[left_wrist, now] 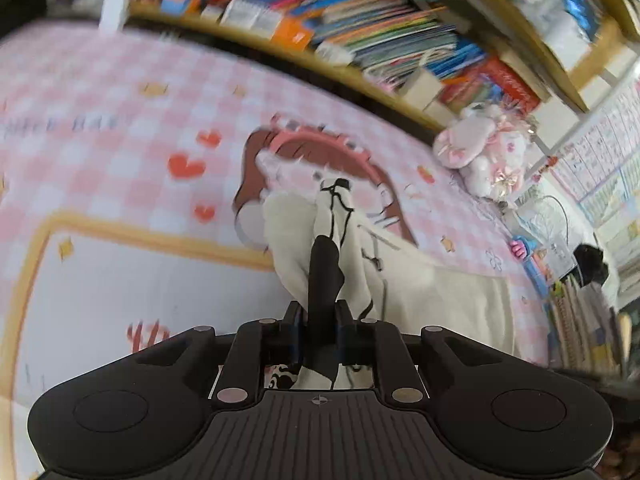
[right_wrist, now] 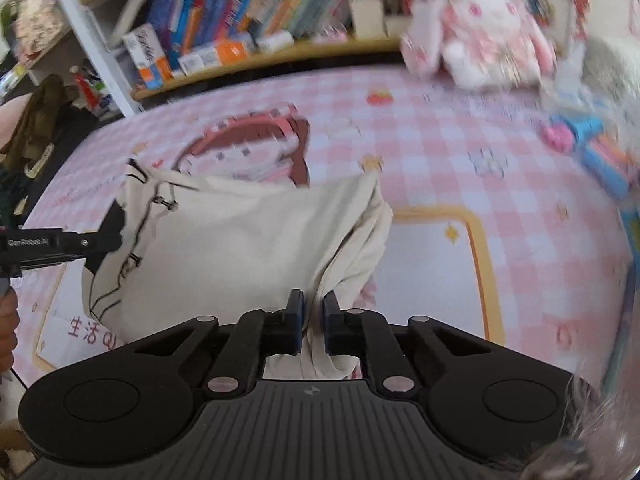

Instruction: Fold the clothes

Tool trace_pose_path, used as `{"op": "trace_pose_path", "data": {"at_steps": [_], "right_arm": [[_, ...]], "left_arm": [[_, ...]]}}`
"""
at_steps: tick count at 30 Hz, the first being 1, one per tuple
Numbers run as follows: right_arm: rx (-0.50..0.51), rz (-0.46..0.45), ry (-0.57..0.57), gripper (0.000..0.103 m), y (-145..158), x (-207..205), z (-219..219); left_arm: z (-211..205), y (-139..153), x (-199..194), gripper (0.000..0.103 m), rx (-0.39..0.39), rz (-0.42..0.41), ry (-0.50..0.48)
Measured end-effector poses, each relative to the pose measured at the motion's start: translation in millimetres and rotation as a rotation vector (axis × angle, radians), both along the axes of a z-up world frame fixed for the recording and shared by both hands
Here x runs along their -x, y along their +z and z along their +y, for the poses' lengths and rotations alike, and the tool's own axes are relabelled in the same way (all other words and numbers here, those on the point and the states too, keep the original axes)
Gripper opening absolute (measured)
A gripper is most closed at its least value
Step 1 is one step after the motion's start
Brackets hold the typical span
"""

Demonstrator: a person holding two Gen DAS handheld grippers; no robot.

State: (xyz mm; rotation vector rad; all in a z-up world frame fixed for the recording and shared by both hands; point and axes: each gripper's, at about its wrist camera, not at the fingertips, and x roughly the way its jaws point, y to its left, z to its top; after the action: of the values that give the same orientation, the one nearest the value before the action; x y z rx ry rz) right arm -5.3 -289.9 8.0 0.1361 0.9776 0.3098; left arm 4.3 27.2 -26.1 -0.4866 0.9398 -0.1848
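Stretching sideways between left claw (right_wrist: 105, 236) and right claw (right_wrist: 313, 304) (both clamped): cream garment (right_wrist: 240, 240).

L gripper (left_wrist: 318, 312): jaws closed tight, pinching cloth w/ a black part between the pads; body level, pointing fwd along the fingers.
L gripper, seen from R wrist cam (right_wrist: 108, 236): comes in from the left edge, held roughly horizontal, tip clamped on the cloth's left side.
L hand (right_wrist: 8, 328): only a few fingers visible at the left edge, under the gripper body; grip itself hard to tell.
R gripper (right_wrist: 313, 308): jaws nearly together, narrow gap filled w/ bunched cloth; pads blue-edged, body level.
Spacing: the two grippers well apart, L one left of and farther fwd than the R.
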Motion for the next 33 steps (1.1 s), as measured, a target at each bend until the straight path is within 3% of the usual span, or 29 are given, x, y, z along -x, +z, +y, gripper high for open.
{"op": "trace_pose_path", "data": {"at_steps": [1,2,3,4,5,6,7,11,13,14,15,18,21,24,31,33], "right_arm": [[-0.019,0.024,-0.026,0.009,-4,-1,-5],[-0.043,0.050,-0.057,0.009,-8,-3,-11],[-0.068,0.076,-0.093,0.011,-11,-6,-16],[-0.093,0.101,-0.130,0.024,-14,-9,-21],[-0.112,0.125,-0.166,0.055,-16,-12,-25],[-0.093,0.136,-0.198,0.066,-18,-13,-26],[-0.078,0.138,-0.219,0.070,-21,-15,-28],[-0.139,0.167,-0.228,0.069,-30,-21,-30],[-0.137,0.166,-0.211,0.059,-30,-23,-24],[-0.149,0.171,-0.193,0.039,-31,-24,-21],[-0.161,0.176,-0.181,0.034,-31,-25,-18],[-0.112,0.142,-0.130,0.025,-26,-23,-6],[0.010,0.030,-0.059,0.014,-12,-10,11],[0.040,-0.034,-0.006,0.013,-2,3,15],[-0.066,0.100,-0.092,0.014,-18,-1,-8],[-0.088,0.125,-0.114,0.022,-22,-2,-12]], "left_arm": [[4,-4,-1,0.020,0.012,0.025,0.011],[7,-9,-3,0.029,0.024,0.049,0.022],[10,-12,-4,0.045,0.035,0.069,0.030],[10,-14,-6,0.053,0.037,0.071,0.025],[9,-16,-7,0.059,0.039,0.072,0.020],[9,-18,-9,0.061,0.041,0.073,0.014],[9,-20,-10,0.063,0.044,0.075,0.009],[8,-24,-15,0.063,0.087,0.063,0.010],[6,-26,-16,0.059,0.119,0.067,0.013],[4,-27,-16,0.052,0.128,0.070,0.010],[0,-26,-16,0.038,0.103,0.075,0.003],[-7,-17,-11,0.017,0.047,0.054,-0.024],[-14,2,0,0.016,0.014,-0.009,-0.061],[-14,5,4,0.017,0.011,0.004,-0.085],[-4,-11,4,0.023,0.066,0.064,-0.058],[-1,-16,4,0.028,0.082,0.081,-0.050]]}}
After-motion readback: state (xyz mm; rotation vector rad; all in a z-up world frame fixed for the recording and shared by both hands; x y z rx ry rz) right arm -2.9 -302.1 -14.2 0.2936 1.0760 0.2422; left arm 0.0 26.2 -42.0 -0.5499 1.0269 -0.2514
